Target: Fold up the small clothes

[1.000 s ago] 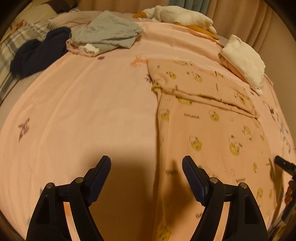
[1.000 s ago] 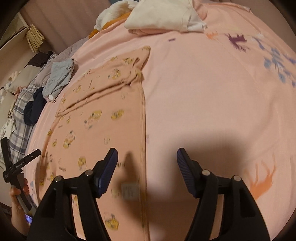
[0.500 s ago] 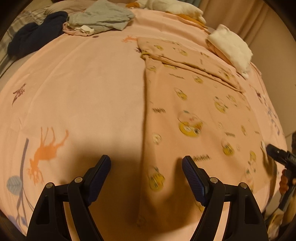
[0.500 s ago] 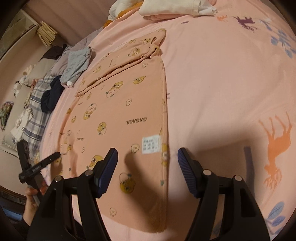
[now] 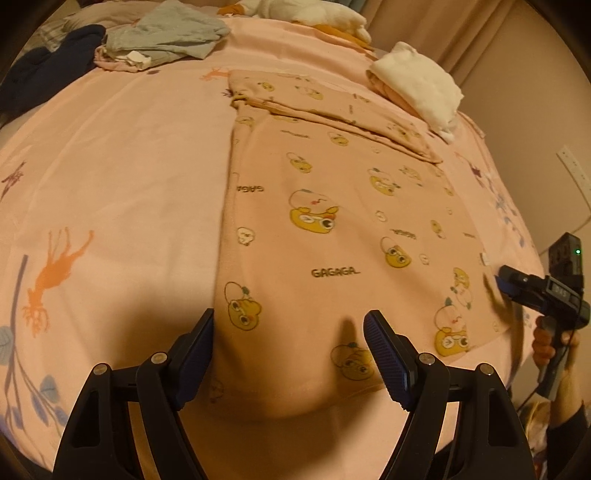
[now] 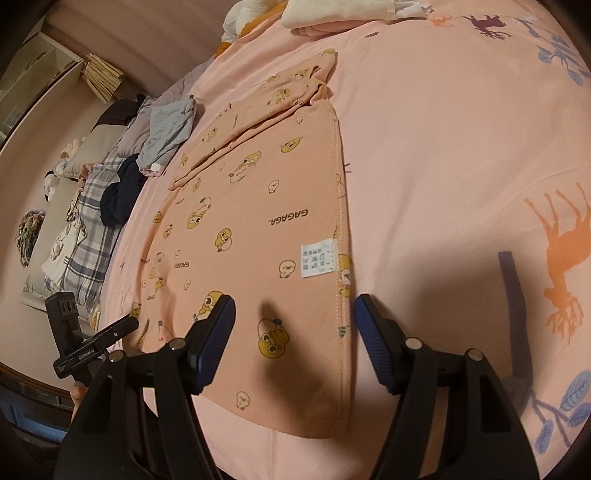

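Both tongs, left (image 5: 288, 350) and right (image 6: 294, 334), stay apart, now nearer the garment's (image 5: 332, 229) hem.

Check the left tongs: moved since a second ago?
Yes. The left tongs pulled back toward the near hem of the duck-print garment; the grey clothes pile now sits farther off, and the hem has come into view.

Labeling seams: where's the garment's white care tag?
In the right wrist view, the care tag lies on the duck-print garment against its right seam, just ahead of the open right tongs.
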Tool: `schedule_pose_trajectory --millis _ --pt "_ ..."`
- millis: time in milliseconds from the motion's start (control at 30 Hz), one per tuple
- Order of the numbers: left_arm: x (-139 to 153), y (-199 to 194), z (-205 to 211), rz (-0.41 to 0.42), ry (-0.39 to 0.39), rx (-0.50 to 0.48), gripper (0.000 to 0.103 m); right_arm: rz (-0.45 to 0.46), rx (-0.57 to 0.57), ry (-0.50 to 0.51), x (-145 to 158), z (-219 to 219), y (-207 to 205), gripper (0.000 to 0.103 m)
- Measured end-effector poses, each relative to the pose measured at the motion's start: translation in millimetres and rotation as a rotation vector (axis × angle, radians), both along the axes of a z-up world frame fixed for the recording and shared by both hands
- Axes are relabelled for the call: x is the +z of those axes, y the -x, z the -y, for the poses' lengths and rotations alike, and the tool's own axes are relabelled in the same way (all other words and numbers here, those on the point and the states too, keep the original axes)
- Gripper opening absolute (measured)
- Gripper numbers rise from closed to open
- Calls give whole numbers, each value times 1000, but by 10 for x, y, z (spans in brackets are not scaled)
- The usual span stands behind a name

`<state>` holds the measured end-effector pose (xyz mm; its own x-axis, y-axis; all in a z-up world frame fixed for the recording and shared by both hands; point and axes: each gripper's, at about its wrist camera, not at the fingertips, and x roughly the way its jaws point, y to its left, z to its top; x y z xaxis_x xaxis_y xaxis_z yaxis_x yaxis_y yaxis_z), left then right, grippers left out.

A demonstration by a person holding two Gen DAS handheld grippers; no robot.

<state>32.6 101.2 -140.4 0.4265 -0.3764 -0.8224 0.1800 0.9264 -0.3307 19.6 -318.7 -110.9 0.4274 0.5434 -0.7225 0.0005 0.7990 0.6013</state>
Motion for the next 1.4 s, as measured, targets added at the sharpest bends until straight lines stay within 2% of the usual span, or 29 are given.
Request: schedule_pose_trajectory --millis 233,333,600,700,800,867,967,1100,1133,1200,1267,1333,1400 --pt "14 0 -138 -8 108 20 79 -2 16 -31 0 8 30 68" --pt "62 28 -244 8 124 38 79 -4 35 -29 9 3 80 68" --pt "-20 -105 -163 -34 189 -24 79 8 61 -38 -24 -90 72 67" --pt "-44 -111 -38 -35 196 -53 74 20 74 -42 -48 -155 26 66" --pt "-45 -71 47 -28 178 -71 70 16 86 -56 -51 -184 44 57" --pt "-50 -20 62 -26 154 -79 60 3 104 -78 -69 -189 96 46" --pt "-63 64 11 -36 166 -84 59 -6 115 -112 -110 -193 221 43" --pt "-81 108 34 -30 140 -99 58 -5 96 -138 -150 -185 275 42" --pt "-81 100 57 -29 128 -102 55 -6 95 -138 -152 -190 266 40" --pt "-82 74 84 -23 108 -97 41 1 103 -102 -143 -231 247 32" --pt "-106 44 59 -30 100 -76 22 6 104 -67 -142 -255 241 19" --pt "-118 38 -16 -40 119 -48 14 6 90 -65 -150 -229 248 11" --pt "-109 56 -85 -39 137 -32 9 9 83 -75 -142 -212 262 9"
